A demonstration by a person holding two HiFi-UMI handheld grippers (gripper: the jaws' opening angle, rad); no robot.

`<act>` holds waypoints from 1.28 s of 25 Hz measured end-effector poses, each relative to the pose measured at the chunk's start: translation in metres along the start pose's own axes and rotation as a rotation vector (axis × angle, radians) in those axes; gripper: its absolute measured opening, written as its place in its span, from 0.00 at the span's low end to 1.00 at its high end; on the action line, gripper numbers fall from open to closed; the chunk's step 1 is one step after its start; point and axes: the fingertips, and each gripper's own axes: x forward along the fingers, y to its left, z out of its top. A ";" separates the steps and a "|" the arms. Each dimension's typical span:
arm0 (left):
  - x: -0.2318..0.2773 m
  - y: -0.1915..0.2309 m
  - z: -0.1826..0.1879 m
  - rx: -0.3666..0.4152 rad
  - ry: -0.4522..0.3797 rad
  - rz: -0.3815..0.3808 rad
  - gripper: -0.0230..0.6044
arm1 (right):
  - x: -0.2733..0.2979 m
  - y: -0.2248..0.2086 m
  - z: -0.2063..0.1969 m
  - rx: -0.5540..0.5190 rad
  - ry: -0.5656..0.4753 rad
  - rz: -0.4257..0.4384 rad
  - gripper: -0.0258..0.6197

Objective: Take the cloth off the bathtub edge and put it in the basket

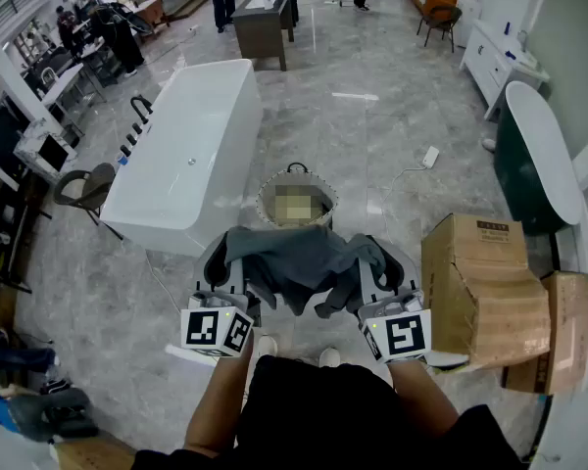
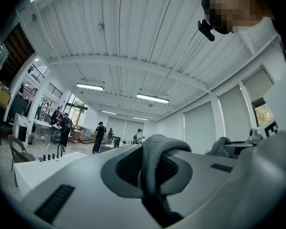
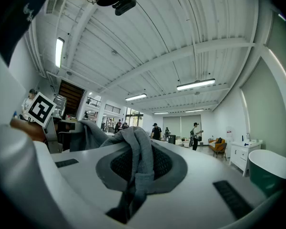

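Two marker cubes, one on the left gripper (image 1: 233, 262) and one on the right gripper (image 1: 372, 262), are seen closest in the head view, just above the person's dark clothing. Both grippers are held side by side and pointed forward at about the same height. A grey cloth (image 1: 299, 262) is stretched between them and hangs in loose folds clear of the floor (image 1: 392, 135). In the left gripper view the jaws are closed to a narrow gap, with a fold of the cloth (image 2: 155, 161) pinched between the pads and bulging over the top. In the right gripper view the jaws are likewise nearly together and clamped on a bunched corner of the cloth (image 3: 136, 159), which trails down between them. The round woven basket (image 1: 325, 196) is seen standing on the floor just beyond the cloth, near the end of the white bathtub (image 1: 181, 155). The cloth is held apart from both the bathtub and the basket. A cardboard box (image 1: 480, 287) is seen beside the right gripper
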 end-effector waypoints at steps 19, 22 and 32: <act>0.063 0.025 0.002 -0.027 -0.047 -0.045 0.10 | 0.067 0.008 -0.004 0.017 -0.010 0.133 0.11; 0.084 0.037 0.002 -0.089 -0.050 -0.077 0.10 | 0.094 0.008 0.000 -0.004 -0.014 0.128 0.11; 0.166 0.079 0.031 -0.154 -0.057 -0.190 0.10 | 0.192 0.004 0.017 -0.023 0.046 0.077 0.11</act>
